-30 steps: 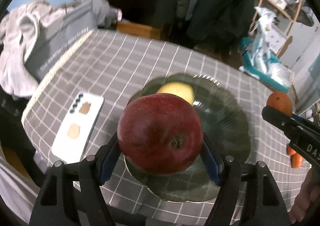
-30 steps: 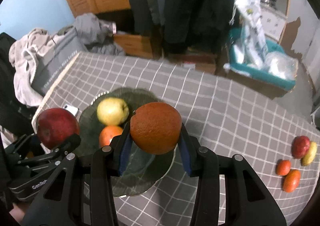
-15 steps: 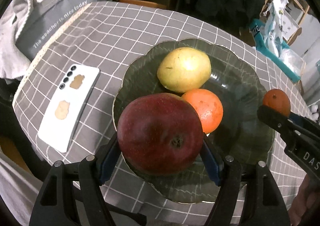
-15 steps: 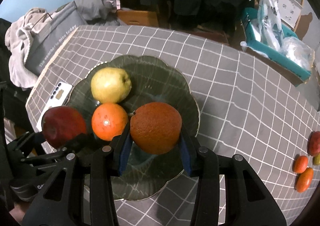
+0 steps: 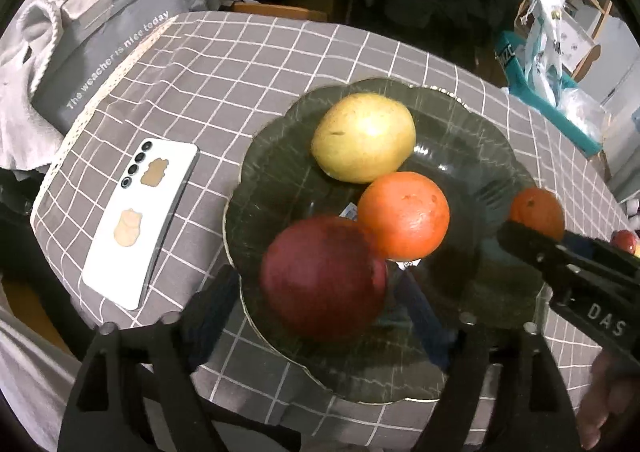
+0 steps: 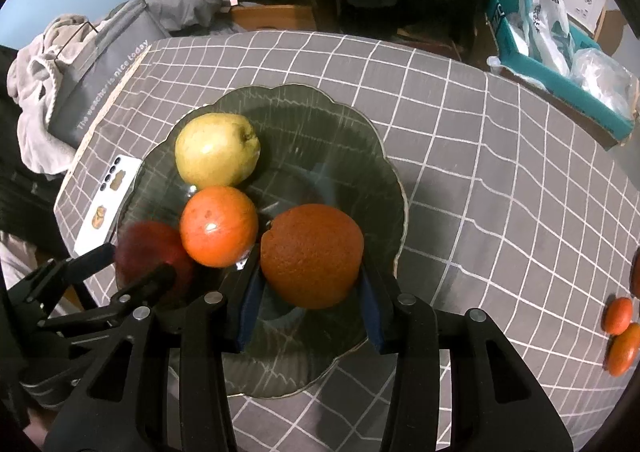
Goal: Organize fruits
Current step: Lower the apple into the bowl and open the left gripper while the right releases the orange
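Observation:
A dark green glass plate [image 5: 460, 124] [image 6: 340, 132] holds a yellow pear [image 5: 362, 138] [image 6: 218, 150] and a bright orange [image 5: 404, 216] [image 6: 218, 226]. A red apple [image 5: 324, 280] [image 6: 148, 248], blurred, sits low at the plate's near left rim, against the orange. My left gripper [image 5: 316, 288] straddles the apple; its jaws are opening and the pads stand off the apple's sides. My right gripper [image 6: 310, 272] is shut on a darker, rough-skinned orange [image 6: 312, 256] [image 5: 536, 208] just above the plate's near right part.
A white phone [image 5: 140, 224] lies left of the plate on the grey checked cloth. A grey bag [image 5: 100, 48] and clothes lie beyond the table's left edge. Several small fruits [image 6: 620, 328] lie at the far right. A teal box [image 6: 560, 64] stands behind the table.
Both grippers have come down over the plate. The left jaws have spread away from the apple, which has dropped lower onto the plate. The right gripper still grips its orange.

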